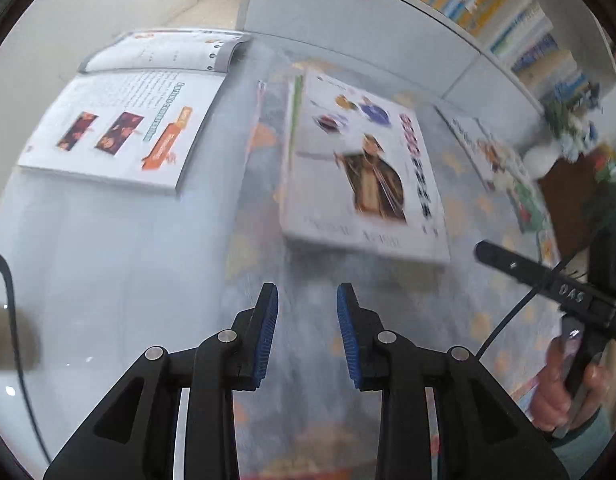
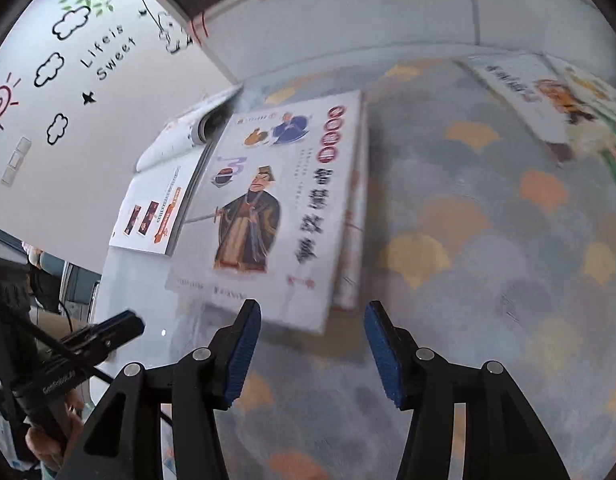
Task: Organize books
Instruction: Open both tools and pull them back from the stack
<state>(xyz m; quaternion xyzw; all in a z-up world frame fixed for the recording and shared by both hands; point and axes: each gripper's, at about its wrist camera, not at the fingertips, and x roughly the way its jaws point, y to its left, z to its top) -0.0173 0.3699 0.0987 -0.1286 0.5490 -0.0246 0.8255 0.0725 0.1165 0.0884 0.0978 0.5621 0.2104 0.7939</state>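
Note:
A white book with a robed figure on its cover (image 1: 364,168) (image 2: 267,208) lies closed on top of another book (image 2: 358,216) on the patterned mat. An open book (image 1: 119,128) (image 2: 155,204) lies to its left. Further books (image 1: 504,164) (image 2: 548,96) lie at the right. My left gripper (image 1: 307,300) is open and empty, just short of the robed-figure book's near edge. My right gripper (image 2: 312,316) is open and empty at that book's near right corner. Each gripper also shows at the edge of the other's view: the right one (image 1: 580,300), the left one (image 2: 79,352).
A grey mat with orange and yellow shapes (image 2: 488,240) covers the right of the surface; the left part is pale and smooth (image 1: 107,272). A low white wall (image 1: 348,28) runs behind. Shelves of colourful books (image 1: 508,8) stand beyond it. A decorated wall (image 2: 67,80) is at left.

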